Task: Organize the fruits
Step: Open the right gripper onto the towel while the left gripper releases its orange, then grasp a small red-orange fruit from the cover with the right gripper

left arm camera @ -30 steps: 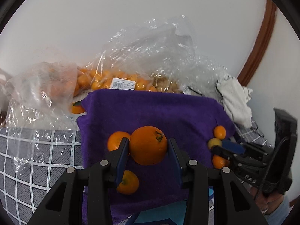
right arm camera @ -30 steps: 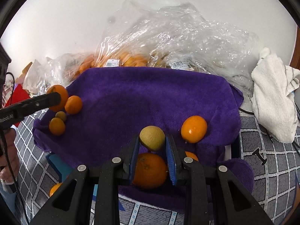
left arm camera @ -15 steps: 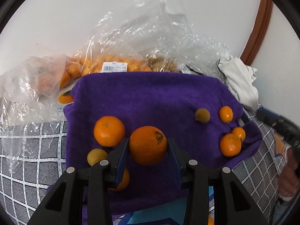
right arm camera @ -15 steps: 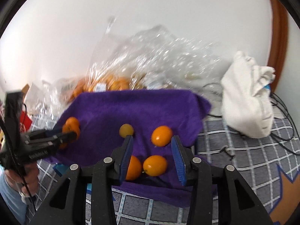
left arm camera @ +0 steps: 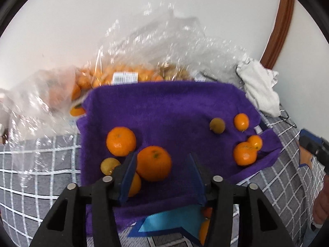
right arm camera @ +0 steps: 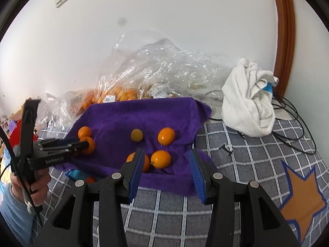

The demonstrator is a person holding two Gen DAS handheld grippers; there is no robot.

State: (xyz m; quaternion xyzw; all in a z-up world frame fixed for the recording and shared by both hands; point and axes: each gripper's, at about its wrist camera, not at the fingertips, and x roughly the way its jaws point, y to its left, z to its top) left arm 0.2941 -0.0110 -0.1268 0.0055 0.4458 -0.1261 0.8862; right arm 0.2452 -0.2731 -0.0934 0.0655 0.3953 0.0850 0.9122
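Black tool (right arm camera: 167, 169) w/ blue pads (silver screws); sleeve (right arm camera: 14, 212) light blue, prob. fleece.

The towel (right arm camera: 144, 113) is deep purple, and the fruits on it are bright orange, like the big orange (left arm camera: 153, 163), but one small round fruit (right arm camera: 137, 135) is yellow-green. Under the towel is a grey blanket (right arm camera: 257, 154) with white lines that make squares and an orange star (right arm camera: 302, 193) with a blue edge. The bags (right arm camera: 156, 70) are clear and shiny, the crumpled cloth (right arm camera: 248, 105) is white, and both grippers are black with blue pads (right arm camera: 197, 179).
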